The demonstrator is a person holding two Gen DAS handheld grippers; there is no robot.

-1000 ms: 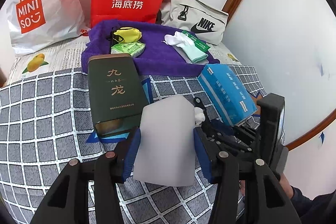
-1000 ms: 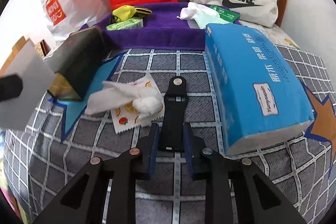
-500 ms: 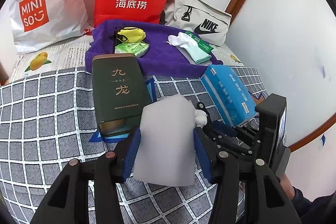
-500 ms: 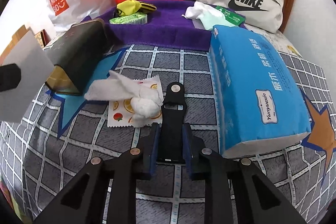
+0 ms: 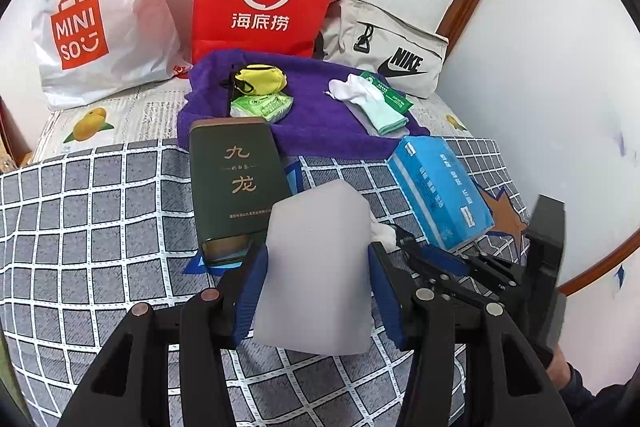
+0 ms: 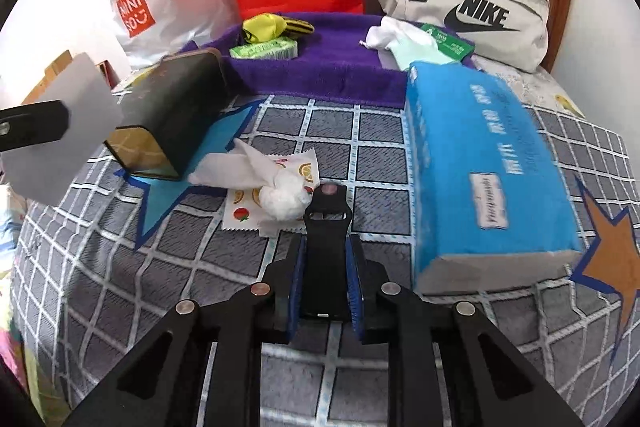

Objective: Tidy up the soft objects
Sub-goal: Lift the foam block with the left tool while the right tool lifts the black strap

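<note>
Black fingers (blue pads, silver screws), dark sleeve

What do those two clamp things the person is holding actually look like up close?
Both look alike. The left gripper and the right gripper are matte black plastic with angular cut-out arms and round silver rivets at the joints. Their fingers carry ribbed blue pads. No cables or markings show. A dark blue sleeve is visible at one wrist.
</note>
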